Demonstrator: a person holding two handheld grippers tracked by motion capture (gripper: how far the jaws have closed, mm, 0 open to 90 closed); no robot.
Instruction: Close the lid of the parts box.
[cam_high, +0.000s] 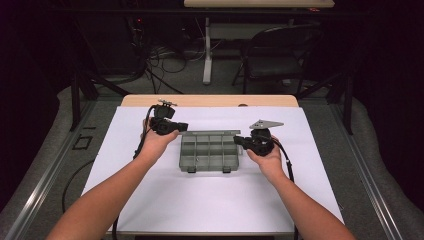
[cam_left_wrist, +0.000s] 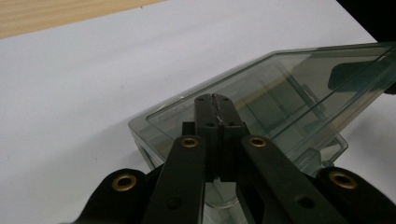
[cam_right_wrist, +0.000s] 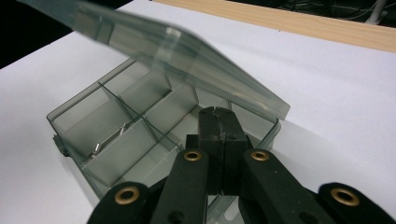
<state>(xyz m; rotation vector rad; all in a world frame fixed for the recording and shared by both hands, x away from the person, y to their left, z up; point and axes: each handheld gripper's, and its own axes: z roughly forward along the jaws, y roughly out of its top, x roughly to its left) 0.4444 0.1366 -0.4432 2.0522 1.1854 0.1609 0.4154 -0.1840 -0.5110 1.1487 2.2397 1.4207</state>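
A smoky clear compartment box (cam_high: 207, 150) lies in the middle of the white sheet. Its hinged lid (cam_right_wrist: 187, 60) is lifted partway and slants over the dividers (cam_right_wrist: 126, 116). My left gripper (cam_high: 182, 127) is at the box's far left corner, its jaws pressed together. In the left gripper view its tips (cam_left_wrist: 212, 98) rest on or just above the tilted lid (cam_left_wrist: 289, 88). My right gripper (cam_high: 237, 141) is at the box's right side, also shut. Its tips (cam_right_wrist: 215, 111) sit at the box's near wall, below the raised lid edge. Nothing is between either pair of jaws.
The white sheet (cam_high: 210, 200) covers a wooden table (cam_high: 210, 100) whose far edge shows. Beyond it stand a folding chair (cam_high: 280, 55) and a table leg (cam_high: 207, 50), with cables on the floor. Both forearms come in from the bottom.
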